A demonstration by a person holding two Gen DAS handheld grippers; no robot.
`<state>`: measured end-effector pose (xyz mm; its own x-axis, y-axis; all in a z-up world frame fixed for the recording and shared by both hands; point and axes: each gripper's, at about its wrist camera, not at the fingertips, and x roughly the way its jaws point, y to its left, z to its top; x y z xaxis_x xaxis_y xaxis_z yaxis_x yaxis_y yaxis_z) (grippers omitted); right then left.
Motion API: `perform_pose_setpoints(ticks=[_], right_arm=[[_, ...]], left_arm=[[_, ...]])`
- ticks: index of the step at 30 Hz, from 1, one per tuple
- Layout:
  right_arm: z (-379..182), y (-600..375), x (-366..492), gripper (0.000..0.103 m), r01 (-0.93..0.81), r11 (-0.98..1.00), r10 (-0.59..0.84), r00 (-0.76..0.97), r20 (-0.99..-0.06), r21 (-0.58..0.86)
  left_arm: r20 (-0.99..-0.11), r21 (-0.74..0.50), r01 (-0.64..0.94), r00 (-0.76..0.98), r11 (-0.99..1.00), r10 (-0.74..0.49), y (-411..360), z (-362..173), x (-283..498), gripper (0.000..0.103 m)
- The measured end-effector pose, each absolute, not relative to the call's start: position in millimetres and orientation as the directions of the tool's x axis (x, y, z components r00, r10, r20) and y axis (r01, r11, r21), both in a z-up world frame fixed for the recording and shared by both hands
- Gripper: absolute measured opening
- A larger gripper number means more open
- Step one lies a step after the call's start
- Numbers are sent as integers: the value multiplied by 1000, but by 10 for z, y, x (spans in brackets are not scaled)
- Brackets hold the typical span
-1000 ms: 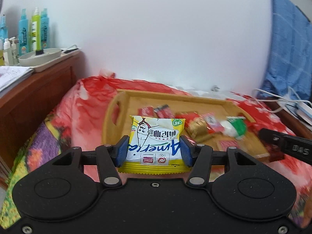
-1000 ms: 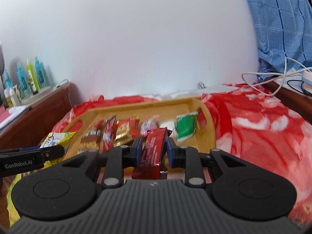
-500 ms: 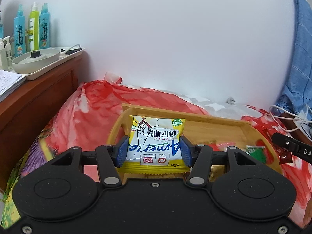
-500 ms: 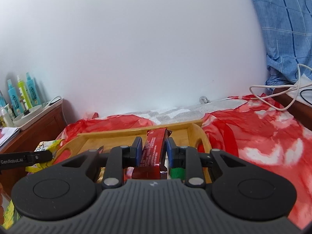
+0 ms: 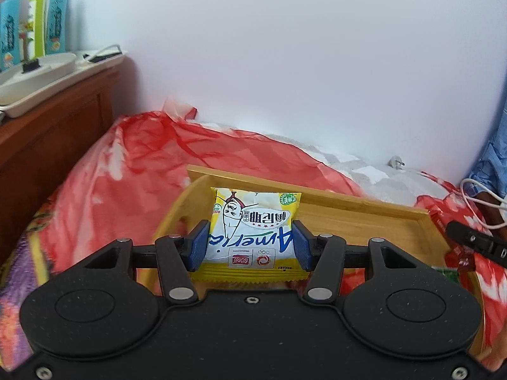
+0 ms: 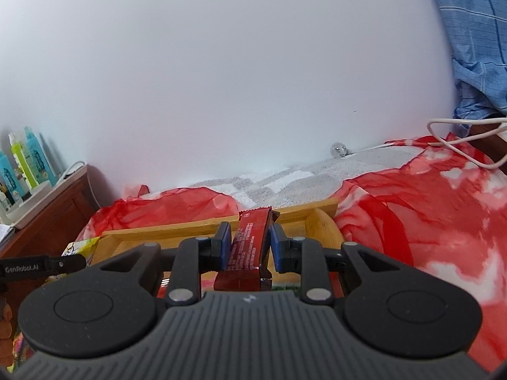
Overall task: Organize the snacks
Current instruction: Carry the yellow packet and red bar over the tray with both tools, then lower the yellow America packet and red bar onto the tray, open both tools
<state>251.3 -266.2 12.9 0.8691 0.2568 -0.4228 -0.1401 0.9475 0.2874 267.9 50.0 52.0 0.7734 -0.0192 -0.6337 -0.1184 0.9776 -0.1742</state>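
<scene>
Left gripper is clamping yellow packet between its pads above tray; right gripper is pinching red bar, upright, over tray's far rim.

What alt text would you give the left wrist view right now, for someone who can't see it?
The left gripper is shut on a yellow and white snack packet, held over the near left part of a wooden tray on a red floral bedspread. The right gripper's tip enters at right; spray bottles stand on a wooden cabinet at left.
</scene>
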Motion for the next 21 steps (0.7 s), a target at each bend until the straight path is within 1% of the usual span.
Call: perform_pose_setpoints(ticks=[10, 21], right_arm=[[-45, -2634, 2811, 30, -128, 948, 261, 837, -481, 291], [-116, -2601, 2906, 30, -128, 951, 264, 811, -523, 281]], left_arm=[[-666, -171, -149, 746, 974, -2, 375, 378, 3123, 52], [-704, -143, -144, 710, 979, 2, 244, 226, 3298, 52]])
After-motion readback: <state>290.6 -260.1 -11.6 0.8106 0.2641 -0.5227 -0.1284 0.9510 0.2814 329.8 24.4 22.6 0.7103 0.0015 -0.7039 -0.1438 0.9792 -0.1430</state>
